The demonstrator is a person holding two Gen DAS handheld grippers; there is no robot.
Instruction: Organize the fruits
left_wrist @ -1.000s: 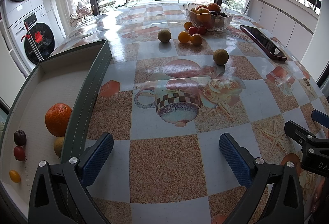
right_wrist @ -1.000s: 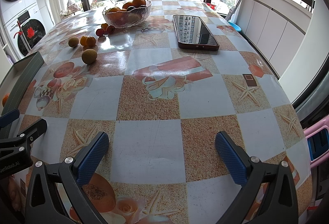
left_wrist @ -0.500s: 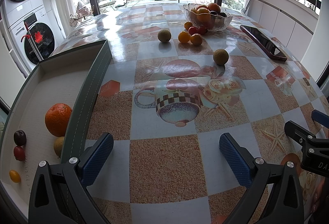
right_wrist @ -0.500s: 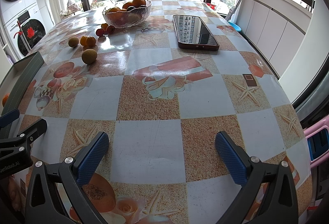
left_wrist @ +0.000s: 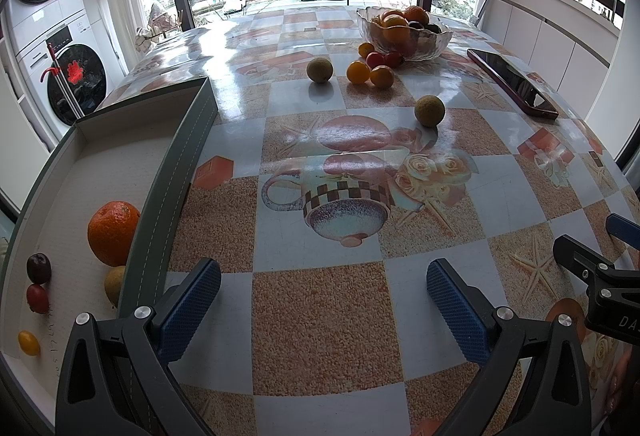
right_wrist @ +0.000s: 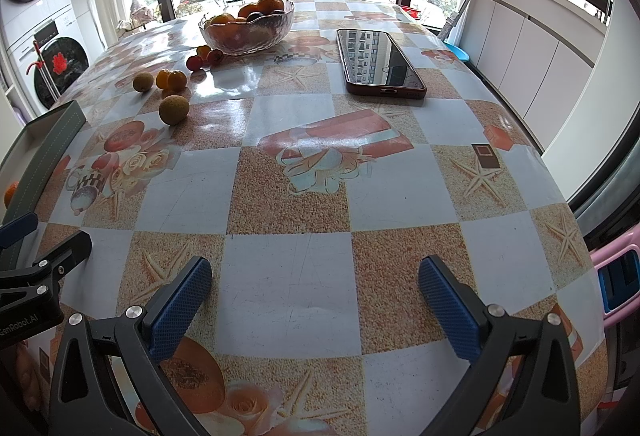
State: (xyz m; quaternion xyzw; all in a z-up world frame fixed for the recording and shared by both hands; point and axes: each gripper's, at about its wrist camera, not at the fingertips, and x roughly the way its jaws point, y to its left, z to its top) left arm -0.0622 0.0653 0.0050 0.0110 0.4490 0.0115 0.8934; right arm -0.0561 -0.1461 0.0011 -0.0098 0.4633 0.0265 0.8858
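Note:
A grey-rimmed tray [left_wrist: 188, 155] at the left holds an orange [left_wrist: 113, 232], a dark plum [left_wrist: 39, 268], a red cherry tomato [left_wrist: 37, 298], a small yellow fruit [left_wrist: 28, 342] and a partly hidden greenish fruit [left_wrist: 114, 284]. Loose on the table lie a brown-green fruit [left_wrist: 429, 110], another [left_wrist: 319, 70], two small oranges [left_wrist: 358, 71] and red tomatoes [left_wrist: 375, 59], in front of a glass fruit bowl [left_wrist: 404, 29]. My left gripper [left_wrist: 323, 306] and right gripper [right_wrist: 315, 296] are both open and empty, low over the near table.
A phone in a red case [right_wrist: 380, 57] lies at the back right of the table. The tray's corner [right_wrist: 60, 127] and the bowl [right_wrist: 246, 25] show in the right wrist view. The table edge runs along the right, with white cabinets beyond.

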